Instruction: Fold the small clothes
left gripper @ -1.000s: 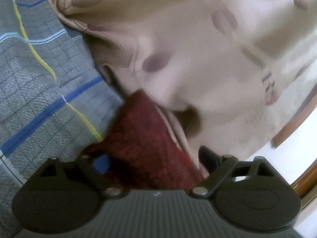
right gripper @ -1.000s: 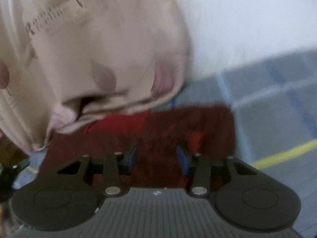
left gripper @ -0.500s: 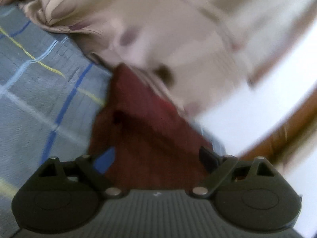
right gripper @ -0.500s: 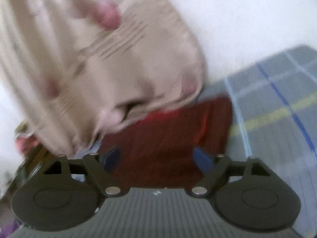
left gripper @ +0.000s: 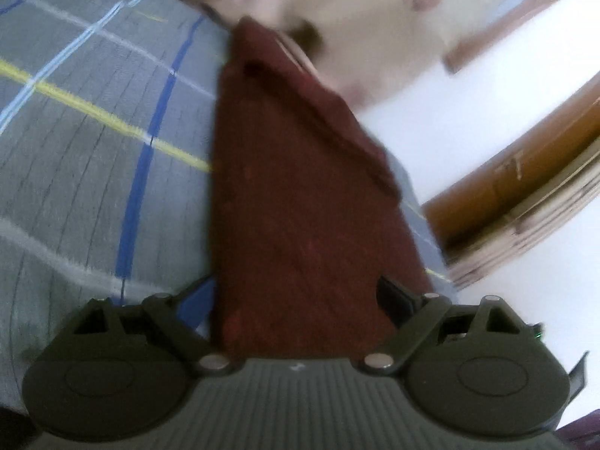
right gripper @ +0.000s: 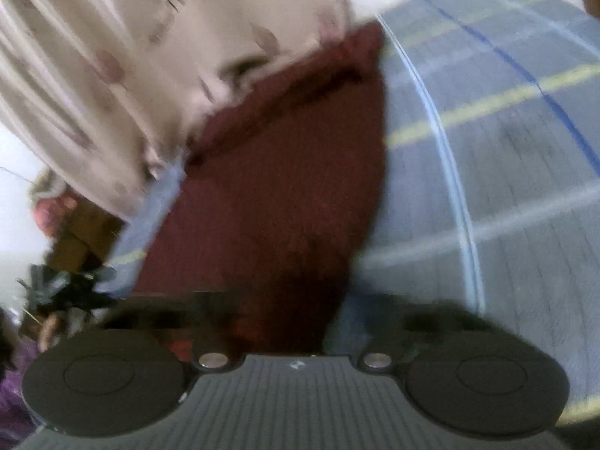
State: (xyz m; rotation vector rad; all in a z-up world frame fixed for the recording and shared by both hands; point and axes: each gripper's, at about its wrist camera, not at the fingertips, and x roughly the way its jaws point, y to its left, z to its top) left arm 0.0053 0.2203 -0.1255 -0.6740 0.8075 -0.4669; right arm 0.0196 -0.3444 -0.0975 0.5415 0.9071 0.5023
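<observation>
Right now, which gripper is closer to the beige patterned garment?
Likely the right gripper: the beige garment hangs close above-left of it. The left gripper has the red cloth's length between them.

Beige garment (left gripper: 337, 11) overlaps maroon cloth's (left gripper: 300, 206) far end; plaid sheet (left gripper: 93, 131) beside lies bare.

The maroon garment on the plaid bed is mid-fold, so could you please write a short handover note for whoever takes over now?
Left gripper: fingers open, straddling the near end of the maroon garment.
Right gripper: blurred, fingers apparently spread; grip unclear.
Garment lies as a long strip on the plaid bedcover, its far end tucked under the beige printed cloth.
Done: appears folded lengthwise.
Left: probably fold it end to end, then set it aside.
</observation>
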